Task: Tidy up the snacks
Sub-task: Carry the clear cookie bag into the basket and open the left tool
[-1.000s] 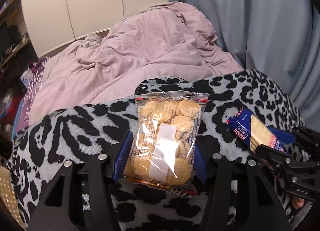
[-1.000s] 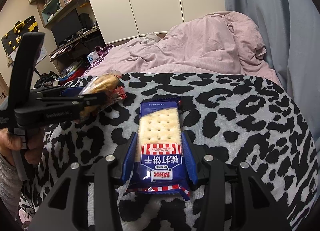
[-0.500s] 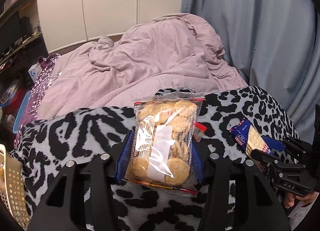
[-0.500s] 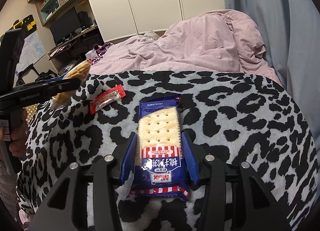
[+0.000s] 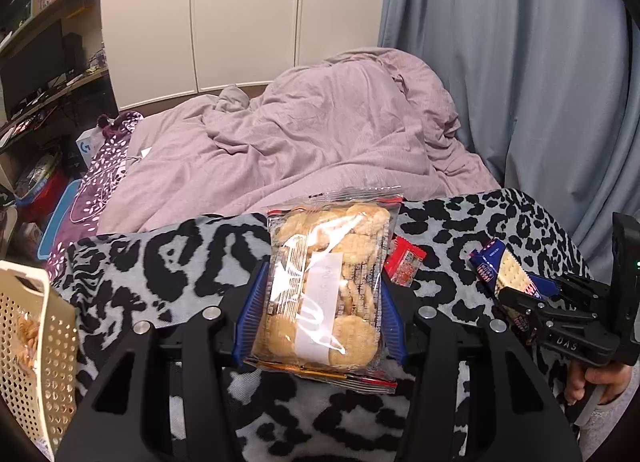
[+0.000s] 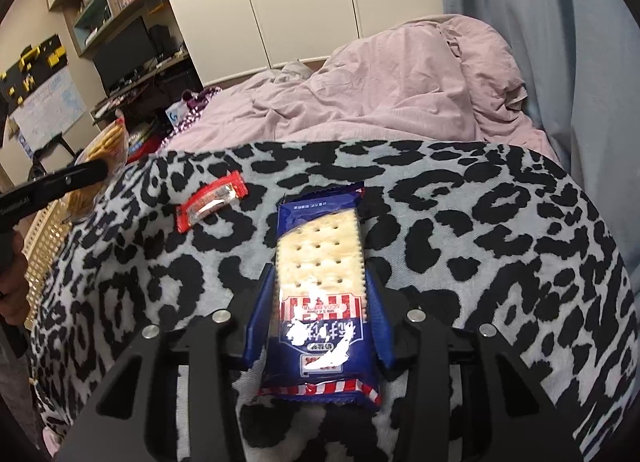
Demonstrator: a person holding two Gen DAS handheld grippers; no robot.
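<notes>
My left gripper (image 5: 320,302) is shut on a clear bag of round biscuits (image 5: 328,286), held above the leopard-print blanket (image 5: 160,282). My right gripper (image 6: 318,302) is shut on a blue pack of soda crackers (image 6: 320,270), also lifted over the blanket (image 6: 480,242). In the left wrist view the right gripper (image 5: 516,294) and its cracker pack (image 5: 504,270) show at the right. A small red snack packet (image 6: 210,206) lies on the blanket, also visible as the red packet (image 5: 404,266) behind the biscuit bag. A beige perforated basket (image 5: 36,342) stands at the lower left.
A crumpled pink duvet (image 5: 300,142) covers the bed behind the blanket. Grey-blue curtains (image 5: 520,62) hang on the right and white wardrobe doors (image 5: 240,14) stand behind. Shelves and a desk with a monitor (image 6: 124,50) fill the left. A hand (image 5: 592,382) grips the right tool.
My left gripper has carried the biscuit bag up and left, uncovering the red packet and bringing the basket into view. The right gripper has lifted and tilted the cracker pack slightly.
</notes>
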